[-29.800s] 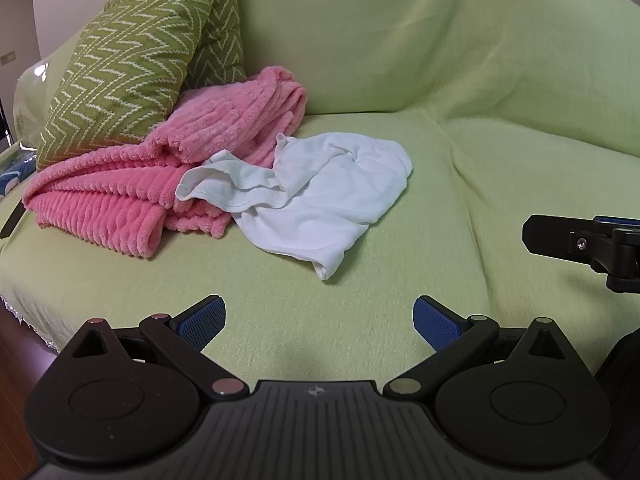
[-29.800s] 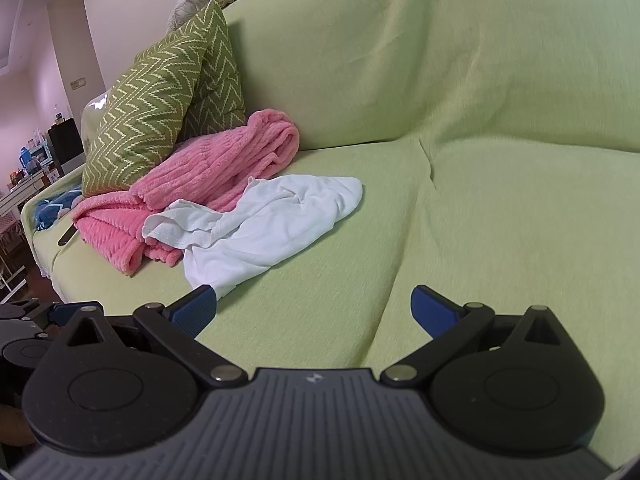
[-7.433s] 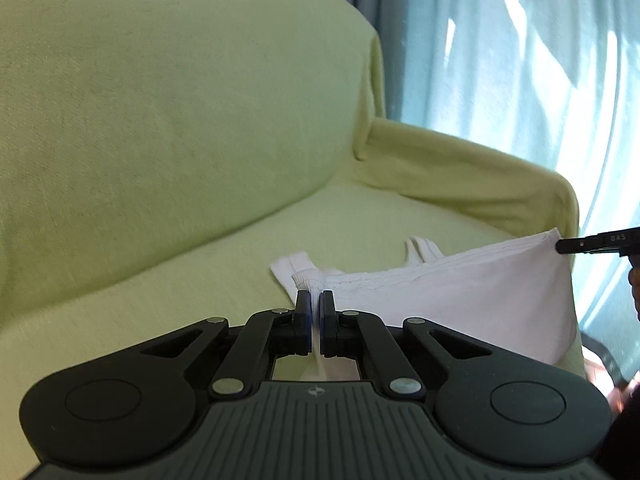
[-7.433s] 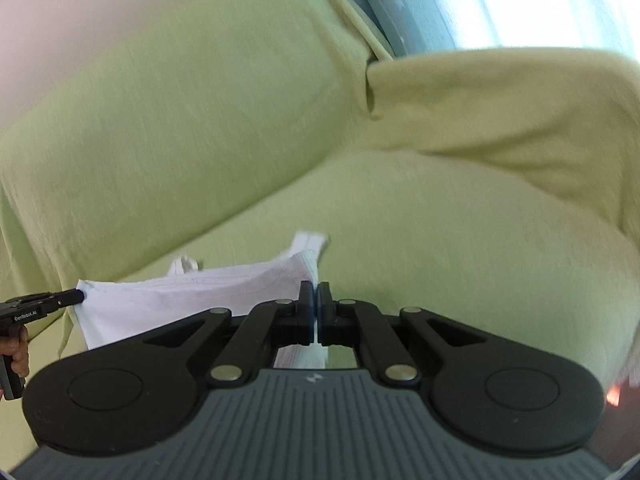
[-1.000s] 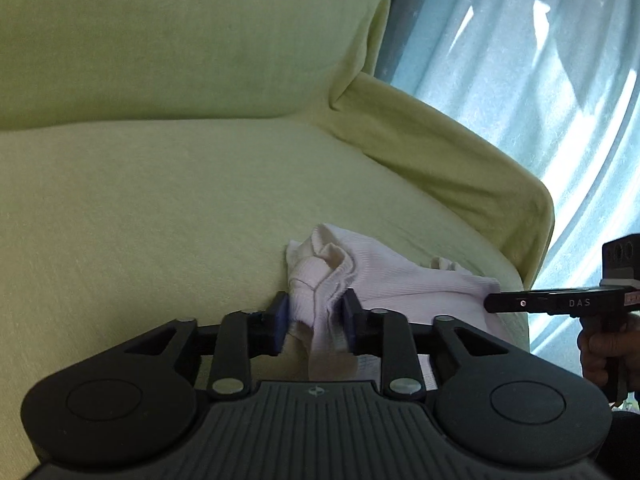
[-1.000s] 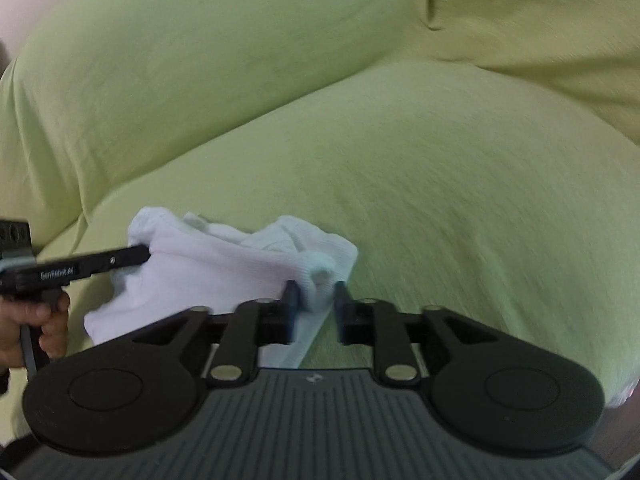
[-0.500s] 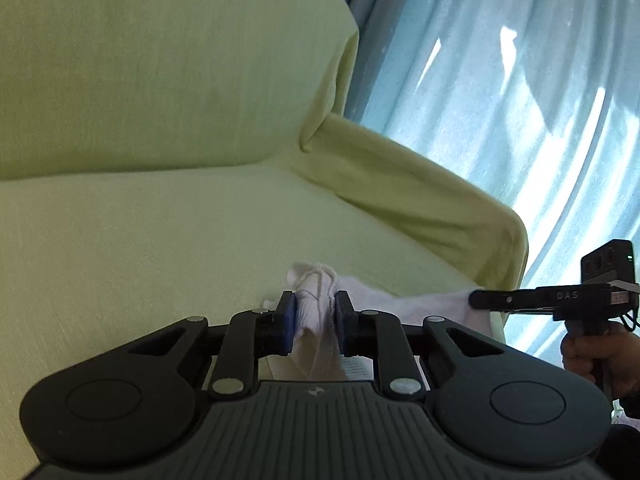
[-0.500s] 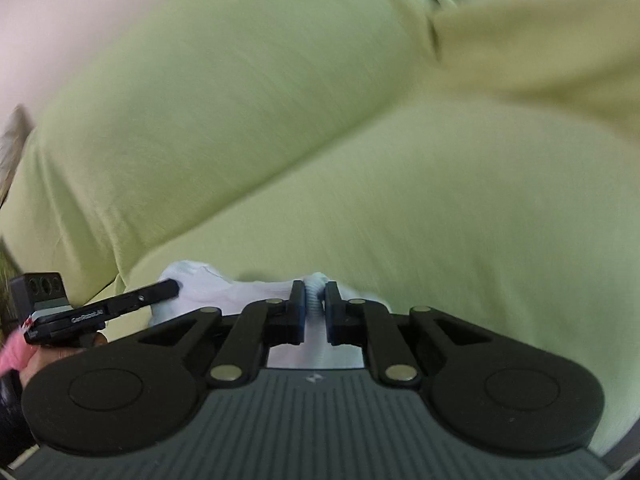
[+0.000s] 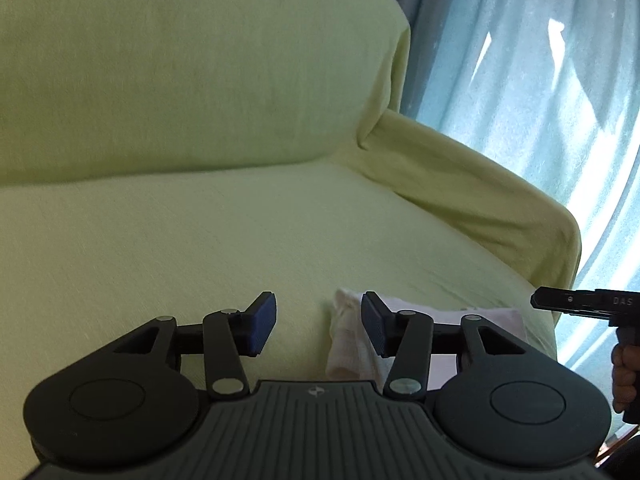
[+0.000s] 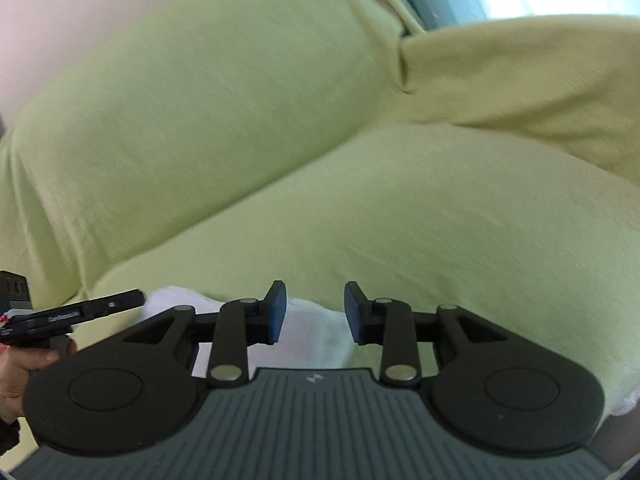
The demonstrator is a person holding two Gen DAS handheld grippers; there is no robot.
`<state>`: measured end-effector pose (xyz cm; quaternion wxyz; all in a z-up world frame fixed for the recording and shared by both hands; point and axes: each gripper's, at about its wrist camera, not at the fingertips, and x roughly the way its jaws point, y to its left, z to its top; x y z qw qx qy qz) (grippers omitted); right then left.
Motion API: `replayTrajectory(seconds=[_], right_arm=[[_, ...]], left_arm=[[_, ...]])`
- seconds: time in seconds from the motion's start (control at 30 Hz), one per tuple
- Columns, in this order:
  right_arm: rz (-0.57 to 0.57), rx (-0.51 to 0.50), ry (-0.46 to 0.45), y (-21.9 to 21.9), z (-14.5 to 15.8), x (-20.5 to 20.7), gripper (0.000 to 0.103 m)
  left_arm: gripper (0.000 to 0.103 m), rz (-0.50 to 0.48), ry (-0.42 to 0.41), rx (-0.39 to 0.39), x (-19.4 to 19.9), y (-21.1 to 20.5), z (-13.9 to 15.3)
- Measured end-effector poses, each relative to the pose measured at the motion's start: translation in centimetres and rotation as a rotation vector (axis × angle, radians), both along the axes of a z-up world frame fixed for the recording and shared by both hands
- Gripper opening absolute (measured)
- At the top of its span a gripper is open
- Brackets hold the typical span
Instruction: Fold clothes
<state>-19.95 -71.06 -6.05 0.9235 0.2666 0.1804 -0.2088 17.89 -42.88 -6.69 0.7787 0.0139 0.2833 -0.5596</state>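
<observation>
Lying bunched on the sofa [image 9: 240, 240] seat, the white garment [image 9: 348, 340] is sitting near the armrest. Left gripper [image 9: 318, 326] is hovering with jaws spread, gripping nothing. Right gripper [image 10: 316, 312] is likewise hovering, jaws apart, above the cloth.

1. We see daylight entering through the blue curtain [image 9: 532, 92] at the right of the left wrist view, where pale streaks glare.
2. In the right wrist view we find the window strip at the upper right blown out to near white.
3. We note the sofa cover [image 10: 248, 92] evenly lit and soft with motion blur in the right wrist view; the left wrist view is sharper.
4. We record dark fisheye corners and bowed lines at every edge.
5. The white garment [image 9: 348, 340] reads dim and shaded beside the black fingers [image 9: 376, 328].
</observation>
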Motion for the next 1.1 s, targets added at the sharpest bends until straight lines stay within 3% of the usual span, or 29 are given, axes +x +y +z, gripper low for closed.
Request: replayTrajectory(seconds=[0.1, 0.2, 0.27, 0.3, 0.33, 0.37, 0.5, 0.63, 0.73, 0.83, 0.93, 1.03, 1.07, 1.1], right_arm=[[0.045, -0.035, -0.016, 1.7, 0.3, 1.3, 0.029], [0.119, 0.021, -0.019, 2.5, -0.8, 3.3, 0.029], [0.145, 0.033, 0.026, 2.5, -2.1, 4.3, 0.028], [0.137, 0.032, 0.051, 2.3, -2.9, 4.4, 0.021], [0.117, 0.034, 0.061, 1.9, -3.4, 4.2, 0.008], [0.09, 0.043, 0.055, 1.2, -3.7, 3.8, 0.004], [0.006, 0.034, 0.038, -0.9, -3.7, 2.9, 0.003], [-0.022, -0.04, 0.052, 0.1, -3.2, 2.9, 0.004], [-0.069, -0.025, 0.036, 0.2, -3.3, 2.3, 0.004], [-0.071, -0.017, -0.032, 0.9, -3.0, 1.5, 0.02], [0.03, -0.067, -0.053, 2.1, -2.7, 2.3, 0.023], [0.122, -0.053, 0.006, 1.8, -3.6, 4.0, 0.023], [0.11, -0.046, 0.023, 1.4, -4.0, 4.2, 0.02], [0.088, -0.047, 0.039, 1.0, -4.2, 4.3, 0.009]], left_arm=[[0.047, -0.105, -0.011, -0.038, -1.0, -0.5, 0.7], [0.047, -0.218, 0.012, 0.026, -2.0, -2.3, 0.0], [0.041, -0.214, 0.008, 0.057, -1.7, -3.0, -0.7], [0.039, -0.208, 0.005, 0.069, -1.5, -3.4, -1.0], [0.034, -0.203, 0.002, 0.081, -1.3, -3.7, -1.3], [0.033, -0.196, 0.003, 0.087, -1.0, -3.9, -1.4], [0.037, -0.148, -0.024, 0.13, -0.1, -5.0, -1.5], [0.037, -0.129, -0.044, 0.082, -0.8, -3.5, -0.3], [0.037, -0.117, -0.057, 0.041, -1.4, -2.2, 0.7], [0.037, -0.174, -0.039, 0.003, -2.6, -1.4, 1.4], [0.037, -0.274, -0.069, 0.054, -4.6, -2.4, 0.8], [0.036, -0.281, -0.097, 0.126, -4.9, -4.3, -0.7], [0.036, -0.27, -0.098, 0.137, -4.6, -4.8, -1.1], [0.031, -0.25, -0.107, 0.148, -4.2, -5.1, -1.3]])
